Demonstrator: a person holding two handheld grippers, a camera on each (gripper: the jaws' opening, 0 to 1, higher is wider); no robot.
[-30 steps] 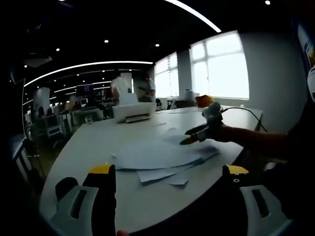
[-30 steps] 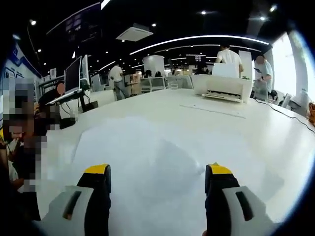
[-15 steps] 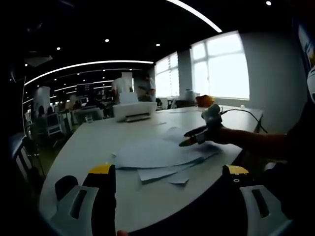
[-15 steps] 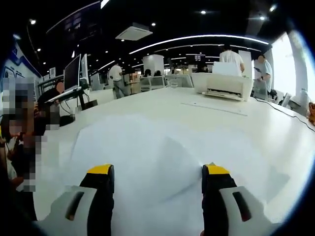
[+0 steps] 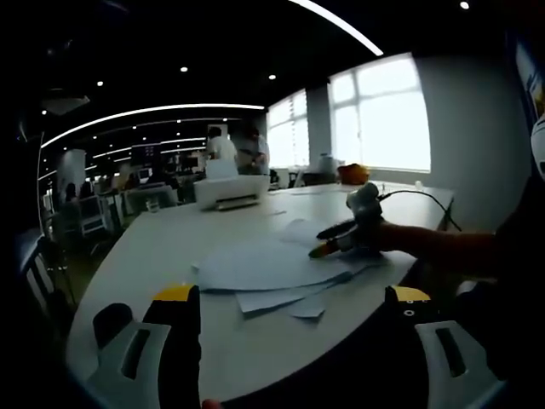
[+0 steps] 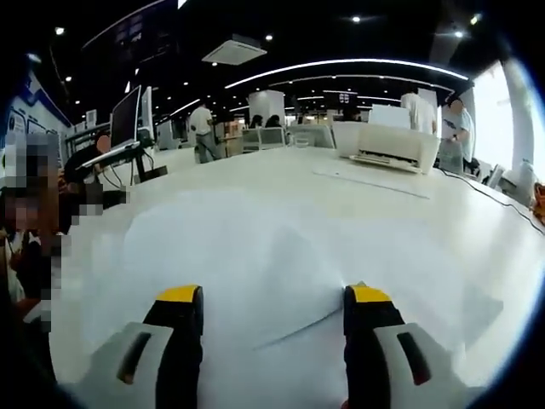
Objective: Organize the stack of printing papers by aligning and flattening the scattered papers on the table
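- Papers lie in a loose, fanned pile on the white bench, toward its near right edge in the left gripper view.
- Sheets are plain white, overlapping at different angles, with corners poking out at the near side; one small piece sits just beside the pile's near edge.
- My right gripper reaches in from the right and hovers low over the pile's right side; in its own view its jaws stand apart with nothing between them, sheets spread close beneath.
- My left gripper hangs back, well apart from the pile, jaws wide and holding nothing.
- To do this step well, I judge I should press the right gripper flat on the top sheets, then bring the left in from the opposite edge and nudge the stray corners inward, slowly, so the thin sheets slide instead of buckling.
- A white printer stands at the far end of the bench.
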